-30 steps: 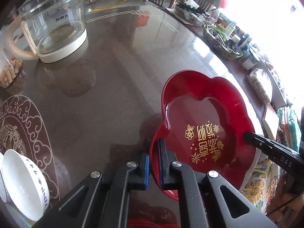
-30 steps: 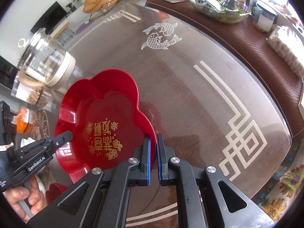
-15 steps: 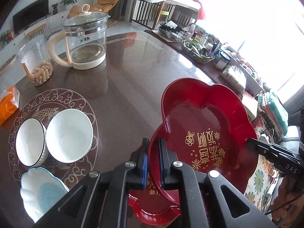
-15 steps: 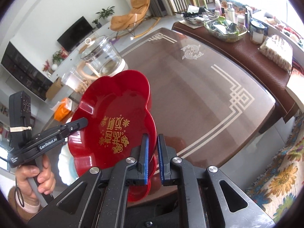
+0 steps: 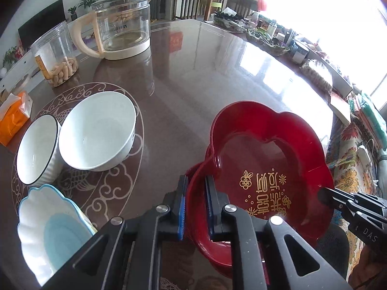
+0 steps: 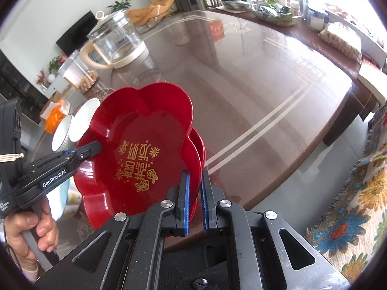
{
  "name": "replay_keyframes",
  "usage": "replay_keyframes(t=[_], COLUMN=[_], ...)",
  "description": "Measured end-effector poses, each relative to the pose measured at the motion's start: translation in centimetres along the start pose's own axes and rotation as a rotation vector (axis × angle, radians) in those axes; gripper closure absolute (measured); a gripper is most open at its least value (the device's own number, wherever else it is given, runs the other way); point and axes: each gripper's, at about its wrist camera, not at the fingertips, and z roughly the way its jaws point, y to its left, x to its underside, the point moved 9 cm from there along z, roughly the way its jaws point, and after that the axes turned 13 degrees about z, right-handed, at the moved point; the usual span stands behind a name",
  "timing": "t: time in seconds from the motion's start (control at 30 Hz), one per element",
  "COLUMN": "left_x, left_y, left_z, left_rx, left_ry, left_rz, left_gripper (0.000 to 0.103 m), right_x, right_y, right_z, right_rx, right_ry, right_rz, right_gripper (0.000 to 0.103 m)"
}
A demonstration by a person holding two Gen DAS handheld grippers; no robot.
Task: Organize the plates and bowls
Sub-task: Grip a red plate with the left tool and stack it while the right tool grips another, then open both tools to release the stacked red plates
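The glossy brown bench (image 5: 193,77) carries two white bowls (image 5: 96,130) (near left) and a glass kettle (image 5: 123,31) far left.
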Motion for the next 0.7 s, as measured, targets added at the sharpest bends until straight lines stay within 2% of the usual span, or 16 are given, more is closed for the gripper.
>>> replay_keyframes(t=[0.17,0.27,0.3,0.33,0.37,0.4,0.43,0.5,0.57,0.63,0.67,0.7], left_x=[0.3,0.0,-0.1,-0.1,-0.2,-0.4,-0.5,-0.9,-1.4,-1.6,-1.4,-1.1], left_y=[0.3,0.6,0.6,0.6,0.5,0.5,0.5,0.7,1.1,1.0,0.8,0.4], left_z=[0.5,0.4,0.4,0.3,0.1,-0.2,-0.6,-1.7,-3.8,-6.7,-8.3,-10.1], left_rx=[-0.074,-0.132,-0.139,-0.144,-0.151,-0.160,-0.170,-0.190,-0.198,-0.196,-0.200,-0.209], left_ry=[0.000,-0.008,-0.010,-0.011,-0.017,-0.033,-0.049,-0.081,-0.143,-0.222,-0.264,-0.310], left_rz=[0.062,0.089,0.094,0.097,0.100,0.104,0.109,0.107,0.068,0.032,0.020,0.011], left_gripper=[0.086,0.078,0.071,0.058,0.051,0.040,0.034,0.034,0.034,0.033,0.031,0.024], right_x=[1.4,1.9,2.1,2.2,2.3,2.4,2.3,1.9,1.4,0.9,0.8,0.8], right_y=[0.4,1.0,1.1,1.2,1.2,1.1,1.1,1.2,1.6,2.2,2.6,3.0], right_z=[0.3,0.4,0.5,0.6,0.7,0.5,0.2,-1.0,-3.0,-6.2,-8.2,-10.4], right_rx=[0.005,-0.004,-0.007,-0.006,-0.004,-0.005,-0.006,-0.010,-0.029,-0.050,-0.065,-0.082], right_ry=[-0.020,-0.027,-0.030,-0.032,-0.036,-0.049,-0.075,-0.134,-0.214,-0.331,-0.406,-0.487], right_rz=[-0.012,-0.026,-0.030,-0.034,-0.035,-0.035,-0.035,-0.043,-0.055,-0.071,-0.074,-0.076], right_gripper=[0.091,0.087,0.085,0.084,0.081,0.073,0.069,0.060,0.059,0.056,0.050,0.041])
